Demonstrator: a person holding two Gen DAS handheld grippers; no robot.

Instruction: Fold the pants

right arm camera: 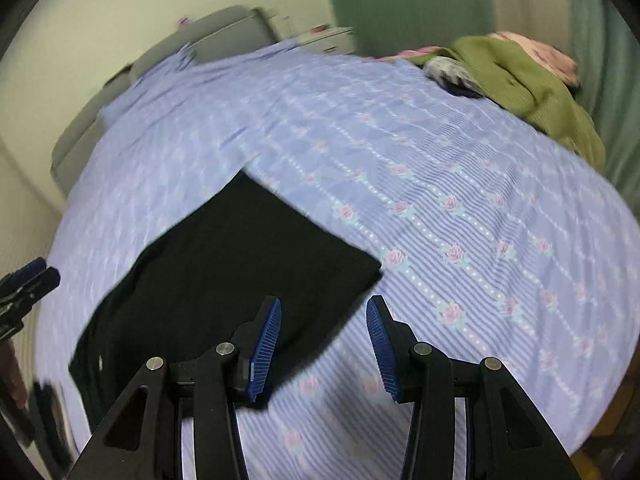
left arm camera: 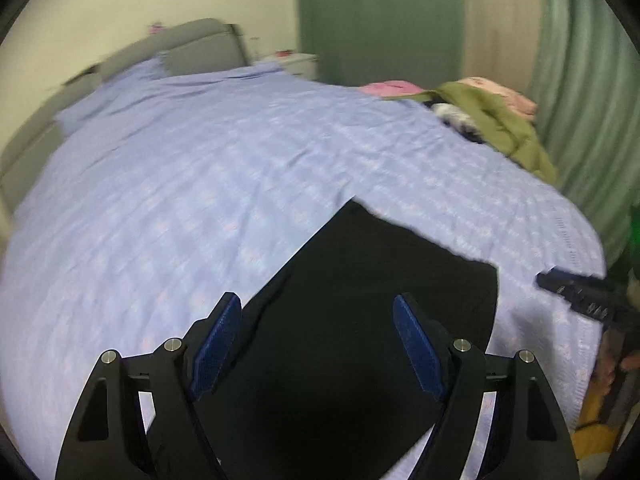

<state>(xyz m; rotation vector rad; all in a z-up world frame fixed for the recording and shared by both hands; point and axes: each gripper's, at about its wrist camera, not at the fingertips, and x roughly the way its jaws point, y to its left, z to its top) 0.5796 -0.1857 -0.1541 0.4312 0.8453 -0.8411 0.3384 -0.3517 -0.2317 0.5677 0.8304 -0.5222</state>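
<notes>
Black pants (left arm camera: 360, 320) lie flat in a folded rectangle on the lilac flowered bedspread (left arm camera: 200, 184), near the bed's front edge. My left gripper (left arm camera: 318, 300) is open and empty, its blue pads hovering over the pants. In the right wrist view the pants (right arm camera: 240, 272) lie to the front left. My right gripper (right arm camera: 324, 304) is open and empty, above the pants' right corner and the bedspread (right arm camera: 460, 200). The right gripper shows at the right edge of the left wrist view (left arm camera: 576, 292); the left gripper shows at the left edge of the right wrist view (right arm camera: 28, 280).
A heap of clothes, olive green (right arm camera: 532, 84) and pink (right arm camera: 540, 52), lies at the bed's far right corner. A grey headboard (left arm camera: 192, 46) and a white nightstand (left arm camera: 298, 62) stand at the far end. Green curtains (left arm camera: 380, 16) hang behind.
</notes>
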